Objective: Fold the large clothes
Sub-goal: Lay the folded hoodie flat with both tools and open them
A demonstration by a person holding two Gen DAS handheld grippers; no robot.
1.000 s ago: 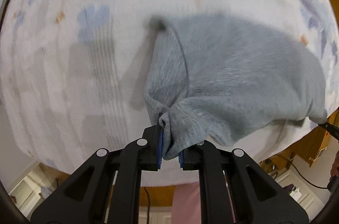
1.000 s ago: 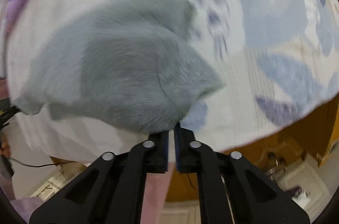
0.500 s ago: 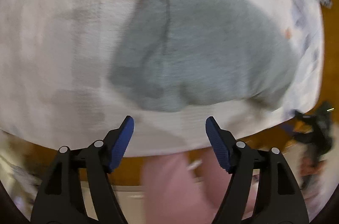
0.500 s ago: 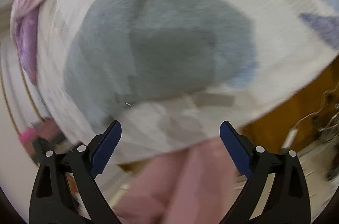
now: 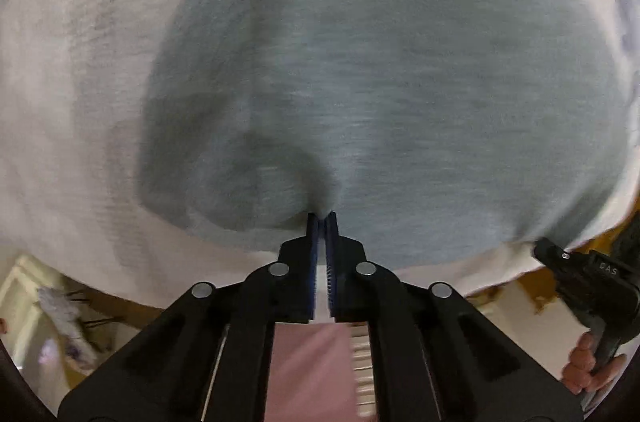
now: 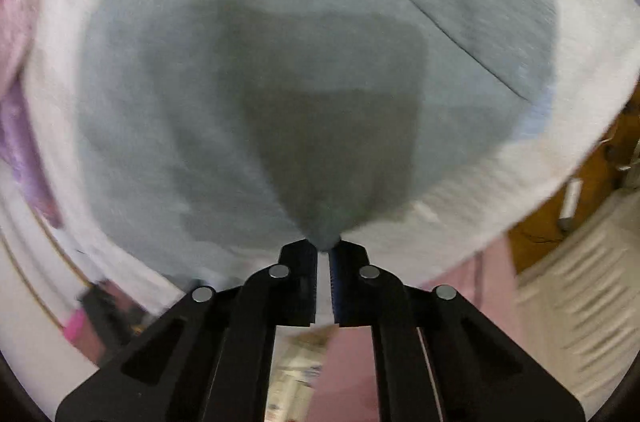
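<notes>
A grey garment [image 5: 400,82] lies spread flat on a white patterned bed cover [image 5: 60,102] and fills most of both views. In the left wrist view my left gripper [image 5: 322,220] is closing tight on a small pucker of the garment's near edge, pads together with cloth between the tips. In the right wrist view the same garment [image 6: 280,62] shows a diagonal fold line at the upper right. My right gripper [image 6: 325,248] pinches a peak of cloth at the near edge. The right gripper [image 5: 538,249] also shows at the garment's near right corner in the left view, with a hand [image 5: 580,370] on its handle.
The bed's near edge runs just below both grippers, with the person's pink trouser legs [image 5: 312,374] under them. A purple and pink cloth [image 6: 16,122] lies at the bed's left side. Brown wood [image 6: 592,174] and white furniture [image 6: 580,282] stand beyond the right edge.
Both grippers opened wide above the bed, letting the garment lie flat, then dropped to its near edge and shut on the cloth again.
</notes>
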